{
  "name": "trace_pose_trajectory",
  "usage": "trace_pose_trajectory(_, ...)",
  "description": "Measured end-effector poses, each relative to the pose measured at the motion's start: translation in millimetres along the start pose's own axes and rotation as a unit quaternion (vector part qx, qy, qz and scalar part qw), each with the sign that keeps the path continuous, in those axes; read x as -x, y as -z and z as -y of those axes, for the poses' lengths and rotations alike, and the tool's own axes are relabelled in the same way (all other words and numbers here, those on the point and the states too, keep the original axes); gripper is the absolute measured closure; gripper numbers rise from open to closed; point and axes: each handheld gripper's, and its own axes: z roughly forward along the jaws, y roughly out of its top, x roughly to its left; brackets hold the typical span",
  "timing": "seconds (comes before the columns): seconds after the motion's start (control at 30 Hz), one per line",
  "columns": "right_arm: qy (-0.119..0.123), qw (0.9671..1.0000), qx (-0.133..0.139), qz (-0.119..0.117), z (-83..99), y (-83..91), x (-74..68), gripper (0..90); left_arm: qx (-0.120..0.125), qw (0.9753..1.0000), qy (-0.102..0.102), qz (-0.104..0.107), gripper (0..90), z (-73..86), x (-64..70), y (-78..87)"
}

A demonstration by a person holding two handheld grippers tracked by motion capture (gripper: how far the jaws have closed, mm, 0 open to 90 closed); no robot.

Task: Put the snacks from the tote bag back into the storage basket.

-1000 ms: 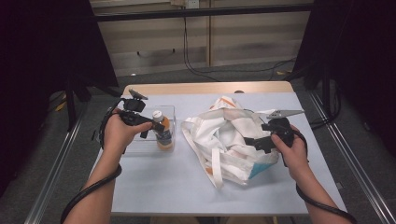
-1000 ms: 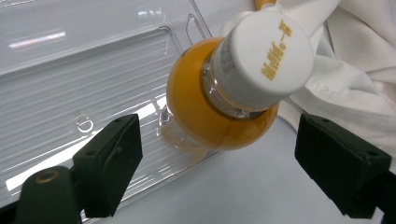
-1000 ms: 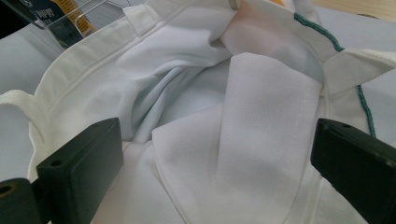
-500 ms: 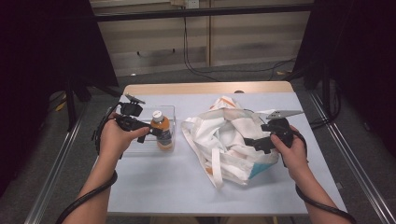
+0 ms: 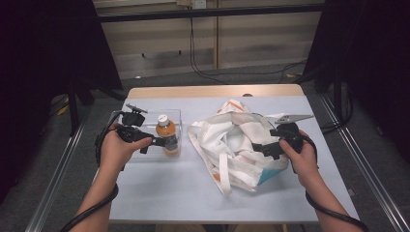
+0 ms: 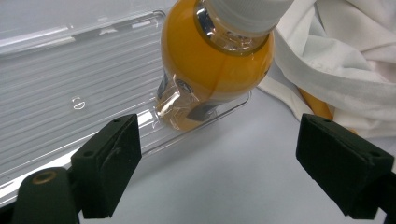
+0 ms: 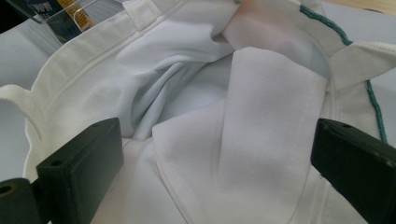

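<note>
While the left gripper hangs just short of the bottle with its jaws spread wide and nothing between them, the work in hand looks like picking that bottle out of the clear tray and getting it into the white cloth bag. The bottle stands in the tray's right end, left of centre in the high view; in the left gripper view it fills the upper middle of the frame, tilted away, with the tray's ribbed floor to the left and folds of the bag at the upper right. To grip well, the jaws want to move forward until the bottle's body sits squarely between them, below the white cap, then close on the widest part rather than the neck, since the plastic is smooth and rounded and could slip or tip against the tray's low wall. A straight lift clears that wall before any sideways move.

The right gripper rests on the bag right of centre in the high view, its jaws also spread and holding nothing; in the right gripper view the bag's mouth lies slack and partly folded between them. It would help to pinch the near hem and raise it so the opening stays wide.
</note>
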Motion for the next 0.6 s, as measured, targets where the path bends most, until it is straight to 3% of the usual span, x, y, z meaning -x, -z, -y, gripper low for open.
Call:
trace_pose_trajectory(0.17, -0.001, 1.0000, 0.000, 0.001, -0.1, 0.4, 0.1, 2.4, 0.008, 1.0000, 0.005, 0.003, 14.2, 5.3, -0.7, 1.1)
trace_pose_trajectory(0.6, 0.000, 1.0000, 0.000, 0.000, -0.6, 0.5, -0.6, 2.4, 0.013, 0.9999, -0.007, 0.002, 14.3, 16.5, 6.8, -0.6)
